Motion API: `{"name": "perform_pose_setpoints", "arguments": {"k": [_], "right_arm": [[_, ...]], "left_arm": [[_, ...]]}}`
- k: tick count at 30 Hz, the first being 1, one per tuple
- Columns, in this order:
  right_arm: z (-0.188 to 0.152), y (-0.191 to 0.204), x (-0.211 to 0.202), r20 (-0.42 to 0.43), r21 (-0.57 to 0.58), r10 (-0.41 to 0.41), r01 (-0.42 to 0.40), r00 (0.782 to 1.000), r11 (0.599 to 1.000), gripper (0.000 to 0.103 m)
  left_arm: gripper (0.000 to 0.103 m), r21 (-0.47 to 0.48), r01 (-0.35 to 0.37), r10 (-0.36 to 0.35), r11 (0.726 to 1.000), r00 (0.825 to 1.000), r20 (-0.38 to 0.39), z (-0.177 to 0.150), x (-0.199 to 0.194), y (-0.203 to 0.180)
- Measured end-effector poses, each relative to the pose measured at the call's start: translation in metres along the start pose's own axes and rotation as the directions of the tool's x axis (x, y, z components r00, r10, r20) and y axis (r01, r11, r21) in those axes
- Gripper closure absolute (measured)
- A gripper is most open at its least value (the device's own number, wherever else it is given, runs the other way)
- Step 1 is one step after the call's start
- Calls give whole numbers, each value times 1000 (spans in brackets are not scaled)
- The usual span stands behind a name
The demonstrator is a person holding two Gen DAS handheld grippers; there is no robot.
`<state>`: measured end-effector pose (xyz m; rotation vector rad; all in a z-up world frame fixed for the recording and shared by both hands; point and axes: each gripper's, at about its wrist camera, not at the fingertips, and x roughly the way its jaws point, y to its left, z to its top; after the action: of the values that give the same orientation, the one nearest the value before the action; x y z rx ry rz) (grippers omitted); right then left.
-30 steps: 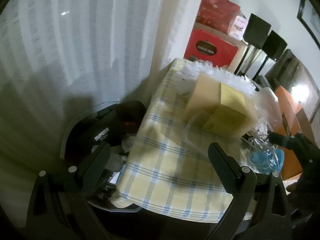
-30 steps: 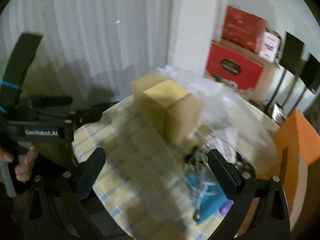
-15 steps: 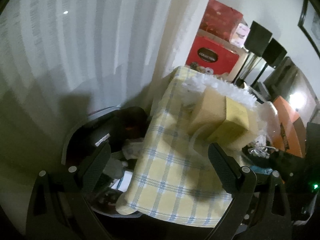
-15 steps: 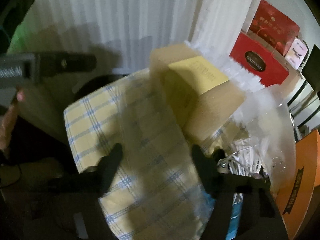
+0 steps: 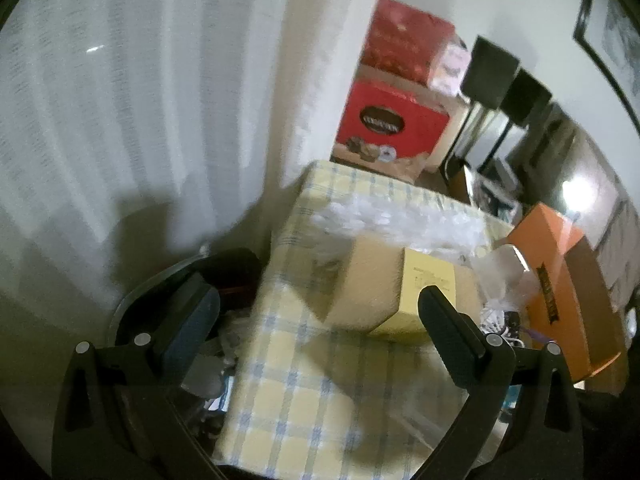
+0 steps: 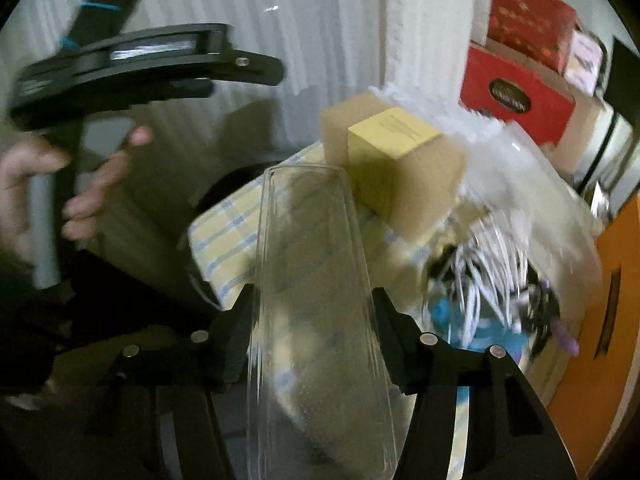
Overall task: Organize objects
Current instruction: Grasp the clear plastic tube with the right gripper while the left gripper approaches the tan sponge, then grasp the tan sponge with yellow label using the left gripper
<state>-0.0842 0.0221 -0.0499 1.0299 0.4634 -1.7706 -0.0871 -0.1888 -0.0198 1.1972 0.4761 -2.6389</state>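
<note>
Currently R claw [image 6: 312,312] is clamped on a clear glass tumbler [image 6: 308,280]; jaws have just been closing, and the pads now press its walls from both sides, low on the body, w/ the rim pointing away from the camera. Grip low on the wall prob. keeps the mouth free for setting it down, a judgement only. L claw [image 5: 316,320] is spread wide w/ nothing between the pads, hovering over the yellow checked cloth [image 5: 304,400] on the tabletop; in the R view a hand [image 6: 60,184] holds its handle, off to the side, likely keeping clear of the glass. Next back: tan cardboard box [image 5: 368,280] w/ a yellow label face, resting on the cloth. Behind and beside it, crumpled clear plastic wrap [image 5: 400,220], then an orange box [image 5: 560,272] at the tabletop's far edge. Red boxes [image 5: 392,120] stacked by the wall, curtain [image 5: 120,100] beyond. Hard to read: both views motion-blurred; tangle of white cords [image 6: 492,268] and something blue under the plastic, not identifiable; tumbler base cut off at frame bottom; dark round item left of the cloth unclear.
</note>
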Motion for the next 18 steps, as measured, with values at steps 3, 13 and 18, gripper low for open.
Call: {"name": "perform_pose_setpoints", "arguments": {"k": [3,13,18], "right_arm": [[-9,-4,-21,23,48,-9,7,1000,999,45],[-41,-31,-84,91,185,-61,44,994,982,45],[-53,-42,-106,110,204,-80,56,991,977,45]], "left_arm": [[4,27,-13,13,1000,1000,-17,4,15,-14],[4,50,-42,45,998,997,-64,-5,40,-30],[3,52,-47,51,998,996,-74,-9,43,-25]]}}
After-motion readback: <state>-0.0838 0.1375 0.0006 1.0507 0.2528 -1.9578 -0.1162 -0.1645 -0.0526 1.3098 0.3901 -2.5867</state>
